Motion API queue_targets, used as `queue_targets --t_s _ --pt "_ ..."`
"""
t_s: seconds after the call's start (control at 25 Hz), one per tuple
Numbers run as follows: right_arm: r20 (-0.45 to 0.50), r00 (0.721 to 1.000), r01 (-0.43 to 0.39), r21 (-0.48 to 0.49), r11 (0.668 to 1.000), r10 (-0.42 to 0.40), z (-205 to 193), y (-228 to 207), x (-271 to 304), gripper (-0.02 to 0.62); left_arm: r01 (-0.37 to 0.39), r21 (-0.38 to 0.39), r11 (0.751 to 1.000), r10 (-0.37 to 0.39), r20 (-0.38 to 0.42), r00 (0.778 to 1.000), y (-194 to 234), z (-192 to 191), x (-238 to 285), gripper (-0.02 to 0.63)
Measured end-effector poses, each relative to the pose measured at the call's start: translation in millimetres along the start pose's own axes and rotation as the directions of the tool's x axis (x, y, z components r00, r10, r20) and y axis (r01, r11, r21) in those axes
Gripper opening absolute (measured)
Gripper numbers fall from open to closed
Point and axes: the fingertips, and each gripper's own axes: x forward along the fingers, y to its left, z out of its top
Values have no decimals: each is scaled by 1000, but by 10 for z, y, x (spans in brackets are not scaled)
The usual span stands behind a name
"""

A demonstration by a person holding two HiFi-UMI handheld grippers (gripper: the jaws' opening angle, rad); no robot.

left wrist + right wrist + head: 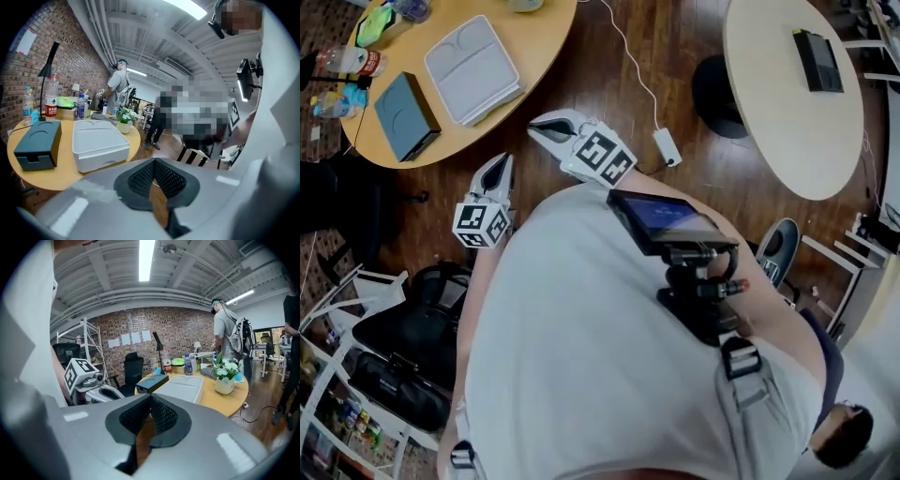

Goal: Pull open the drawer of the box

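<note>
The box is a flat white case (473, 67) lying on the round wooden table (539, 52); its drawer front (101, 157) faces me and sits flush. Both grippers hang over the wooden floor, short of the table's near edge and apart from the box. My left gripper (499, 169) is shut, its pads meeting with nothing between them (154, 161). To its right, my right gripper (546, 129) is likewise shut and empty (151, 397). From the right gripper view the white box (180, 386) lies ahead on the table.
A dark teal box (405, 116) lies left of the white one. Bottles (342, 64), a black lamp (47, 77) and a flower vase (225, 380) stand on the table. A white cable and adapter (666, 145) lie on the floor. A second round table (787, 103) is right; a person (119, 82) stands behind.
</note>
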Motion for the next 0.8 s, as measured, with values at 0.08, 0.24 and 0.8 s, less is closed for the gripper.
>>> queue_targets --t_s 0.08,0.24,0.8 --pt "7 999 -32 -2 999 32 27 -82 12 6 -24 -7 1000 24 -5 1000 11 43 86 6" --pt "10 997 -78 1 997 78 15 -277 -23 6 -64 -58 996 64 -4 998 25 105 290 6" --pt "-49 985 -164 -22 986 163 -105 -628 0 6 -183 -423 888 229 60 971 322 -76 438 6"
